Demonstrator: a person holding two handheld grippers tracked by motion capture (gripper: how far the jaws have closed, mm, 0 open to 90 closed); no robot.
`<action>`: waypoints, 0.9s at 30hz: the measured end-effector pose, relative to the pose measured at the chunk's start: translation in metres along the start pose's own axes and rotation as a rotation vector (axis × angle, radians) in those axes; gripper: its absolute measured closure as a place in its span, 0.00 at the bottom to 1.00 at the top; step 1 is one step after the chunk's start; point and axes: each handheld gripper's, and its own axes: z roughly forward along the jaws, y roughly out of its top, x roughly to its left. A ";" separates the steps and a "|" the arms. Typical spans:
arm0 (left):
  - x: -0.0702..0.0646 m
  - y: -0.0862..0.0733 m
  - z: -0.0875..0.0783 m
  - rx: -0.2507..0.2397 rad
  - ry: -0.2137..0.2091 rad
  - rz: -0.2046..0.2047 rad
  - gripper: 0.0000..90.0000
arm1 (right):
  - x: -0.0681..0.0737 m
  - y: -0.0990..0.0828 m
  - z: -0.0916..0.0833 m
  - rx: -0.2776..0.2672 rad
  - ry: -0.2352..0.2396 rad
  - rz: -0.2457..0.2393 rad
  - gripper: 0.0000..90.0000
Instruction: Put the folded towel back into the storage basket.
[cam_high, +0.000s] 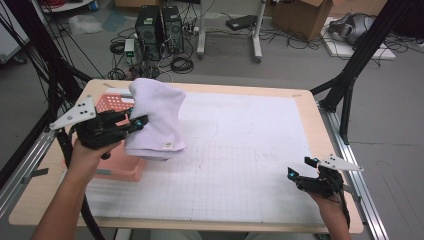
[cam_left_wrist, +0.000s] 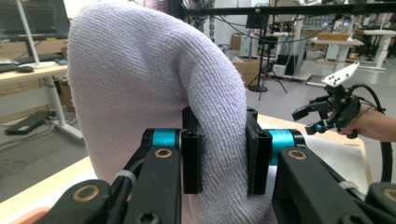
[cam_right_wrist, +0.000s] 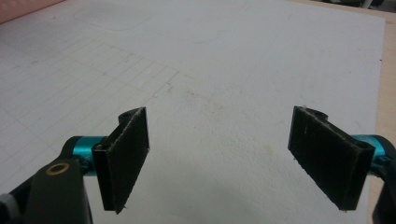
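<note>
A pale lilac towel (cam_high: 155, 117) hangs in a bunched fold above the table's left side, over a pink basket (cam_high: 116, 170). My left gripper (cam_high: 139, 122) is shut on the towel; in the left gripper view the cloth (cam_left_wrist: 154, 93) is pinched between the two black pads and rises above them. My right gripper (cam_high: 301, 167) rests near the table's right front corner, open, with nothing between its pads (cam_right_wrist: 126, 156). It also appears far off in the left gripper view as the right gripper (cam_left_wrist: 310, 119), held by a hand.
A white gridded mat (cam_high: 240, 150) covers most of the wooden table (cam_high: 307, 100). Black frame legs (cam_high: 350, 75) stand at the right and left. On the floor behind are computer towers (cam_high: 160, 30), cables and cardboard boxes.
</note>
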 end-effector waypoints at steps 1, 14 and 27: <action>0.005 0.001 -0.007 0.000 -0.005 0.004 0.81 | 0.000 0.000 0.000 0.002 -0.001 0.004 0.22; 0.034 -0.008 -0.049 -0.014 0.071 -0.013 0.81 | 0.001 -0.001 0.001 0.009 -0.010 0.002 0.22; 0.071 -0.039 -0.079 0.035 0.158 -0.091 0.81 | 0.004 -0.001 0.002 0.019 -0.013 -0.004 0.22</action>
